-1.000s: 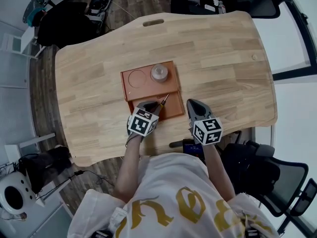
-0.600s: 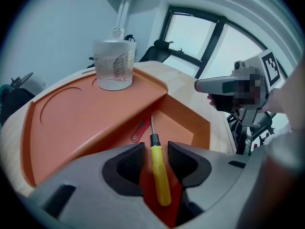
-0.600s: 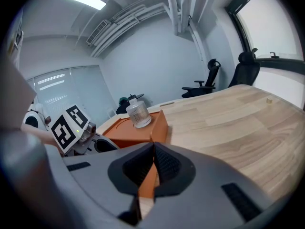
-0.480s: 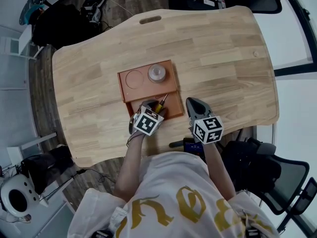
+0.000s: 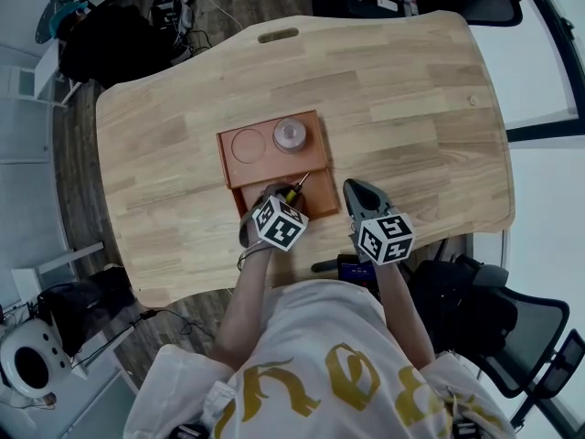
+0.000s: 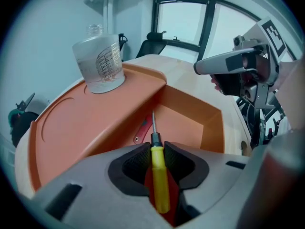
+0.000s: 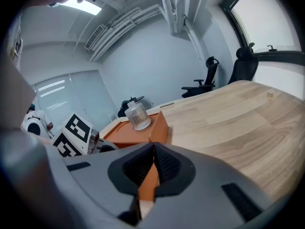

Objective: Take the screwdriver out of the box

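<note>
Your left gripper (image 6: 154,149) reaches down into the open compartment of the box (image 6: 86,123). Its jaws have just been closing and seem to pinch the yellow handle of the screwdriver (image 6: 160,185), whose tip points deeper into the box. Your right gripper (image 5: 356,193) stands just beside the box, jaws pressed together.

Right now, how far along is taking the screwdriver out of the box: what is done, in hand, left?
Done: the left gripper is down at the box. In hand: its jaws have just been closing and now pinch the screwdriver by its yellow handle. Left: the lift out; the shaft still lies inside the compartment. The right gripper is shut, empty.
</note>
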`<act>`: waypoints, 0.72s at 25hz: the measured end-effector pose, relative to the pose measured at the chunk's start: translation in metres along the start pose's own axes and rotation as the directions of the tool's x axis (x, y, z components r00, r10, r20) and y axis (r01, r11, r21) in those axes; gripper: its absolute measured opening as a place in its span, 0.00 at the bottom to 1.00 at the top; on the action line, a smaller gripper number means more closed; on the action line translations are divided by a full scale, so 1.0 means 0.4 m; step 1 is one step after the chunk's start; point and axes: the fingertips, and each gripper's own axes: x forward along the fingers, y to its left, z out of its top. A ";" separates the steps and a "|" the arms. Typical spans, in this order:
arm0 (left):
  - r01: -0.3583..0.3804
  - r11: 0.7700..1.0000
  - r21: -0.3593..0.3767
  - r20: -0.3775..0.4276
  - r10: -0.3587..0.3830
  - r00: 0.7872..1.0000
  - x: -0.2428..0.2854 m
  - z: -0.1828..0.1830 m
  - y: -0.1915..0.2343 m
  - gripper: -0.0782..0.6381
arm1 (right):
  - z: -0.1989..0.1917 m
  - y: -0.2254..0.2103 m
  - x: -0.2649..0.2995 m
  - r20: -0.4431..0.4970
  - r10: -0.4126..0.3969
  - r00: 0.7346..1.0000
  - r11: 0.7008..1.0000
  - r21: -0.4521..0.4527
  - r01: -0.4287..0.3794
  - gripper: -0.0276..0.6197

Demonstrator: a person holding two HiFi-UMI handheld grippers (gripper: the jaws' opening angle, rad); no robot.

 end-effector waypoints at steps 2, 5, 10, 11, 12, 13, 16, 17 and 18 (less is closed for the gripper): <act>0.002 1.000 -0.004 -0.007 -0.002 1.000 0.000 -0.001 0.002 0.22 | 0.001 0.008 0.001 -0.001 0.004 1.000 1.000 -0.003 -0.004 0.06; 0.005 1.000 -0.005 -0.010 -0.005 1.000 -0.003 -0.004 0.004 0.22 | 0.005 0.022 0.000 -0.001 0.013 1.000 1.000 -0.014 -0.013 0.06; 0.014 1.000 0.005 -0.024 -0.014 1.000 -0.001 -0.004 0.004 0.22 | 0.010 0.022 -0.009 0.002 0.009 1.000 1.000 -0.021 -0.009 0.06; 0.014 1.000 0.006 -0.026 -0.014 1.000 -0.002 -0.004 0.003 0.22 | 0.012 0.022 -0.012 0.005 0.008 1.000 1.000 -0.021 -0.008 0.06; 0.013 1.000 0.008 -0.025 -0.013 1.000 -0.004 -0.004 0.002 0.22 | 0.013 0.022 -0.015 0.007 0.008 1.000 1.000 -0.021 -0.007 0.06; 0.011 1.000 0.011 -0.022 -0.010 1.000 -0.007 -0.003 0.001 0.22 | 0.015 0.023 -0.018 0.010 0.007 1.000 1.000 -0.022 -0.007 0.06; 0.002 0.999 0.032 -0.007 -0.002 1.000 -0.019 0.008 -0.005 0.22 | 0.018 0.024 -0.027 0.014 0.008 1.000 1.000 -0.026 -0.008 0.06; 0.000 0.999 0.042 -0.002 0.000 1.000 -0.022 0.013 -0.008 0.22 | 0.019 0.024 -0.029 0.015 0.009 1.000 1.000 -0.028 -0.008 0.06; 0.000 0.999 0.049 0.003 0.000 1.000 -0.024 0.018 -0.010 0.22 | 0.020 0.024 -0.030 0.015 0.010 1.000 0.999 -0.031 -0.010 0.06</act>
